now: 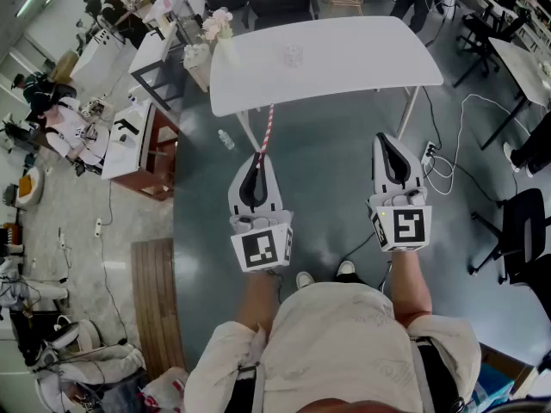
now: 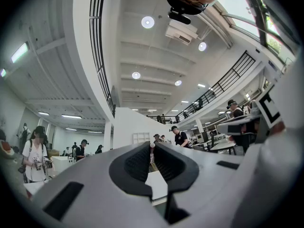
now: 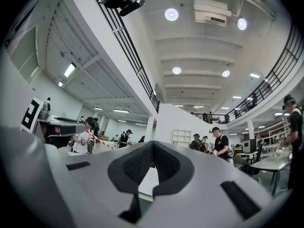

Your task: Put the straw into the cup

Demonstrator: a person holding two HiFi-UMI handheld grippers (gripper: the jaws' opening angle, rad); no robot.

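A clear plastic cup (image 1: 294, 56) stands on the white table (image 1: 362, 58), ahead of me and out of reach of both grippers. My left gripper (image 1: 260, 156) is shut on a red-and-white striped straw (image 1: 268, 127), which sticks out past the jaws toward the table's near edge. In the left gripper view only the straw's pale end (image 2: 152, 146) peeks between the closed pads. The right gripper view shows the striped straw (image 3: 102, 141) off to the left. My right gripper (image 1: 388, 138) is held level beside the left one, shut, with nothing in it (image 3: 152, 144).
A bunch of flowers (image 1: 216, 26) sits at the table's left end. A water bottle (image 1: 225, 139) lies on the floor by a table leg. Cables and a power strip (image 1: 430, 153) trail at right, near a black chair (image 1: 525, 231). Desks and people fill the left side.
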